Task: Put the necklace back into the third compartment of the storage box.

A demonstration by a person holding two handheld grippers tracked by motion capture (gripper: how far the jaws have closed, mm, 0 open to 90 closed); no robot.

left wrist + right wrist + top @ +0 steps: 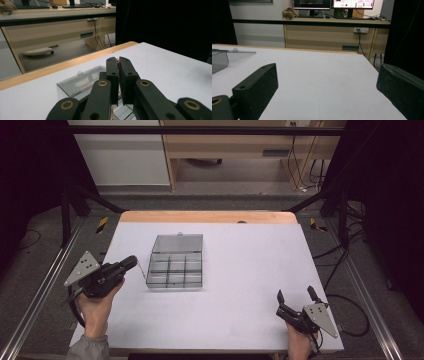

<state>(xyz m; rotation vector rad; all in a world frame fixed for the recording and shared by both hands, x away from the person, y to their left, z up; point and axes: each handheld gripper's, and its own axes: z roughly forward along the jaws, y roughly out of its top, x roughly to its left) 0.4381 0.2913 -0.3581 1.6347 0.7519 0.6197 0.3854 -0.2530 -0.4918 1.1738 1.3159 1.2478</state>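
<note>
High view: left gripper (131,263) jaws pinched on thin chain (141,270) at open organizer box (176,262), not yet dropped in; right gripper (296,296) jaws wide, empty, near bench (240,315) corner.

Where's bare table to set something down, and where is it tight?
Free: the wide stretch of the white table between the compartment box and the right gripper, and the near strip in front of the box. Tight: the box's left side, where the left gripper, shut on a thin chain, sits close to the wall.
</note>
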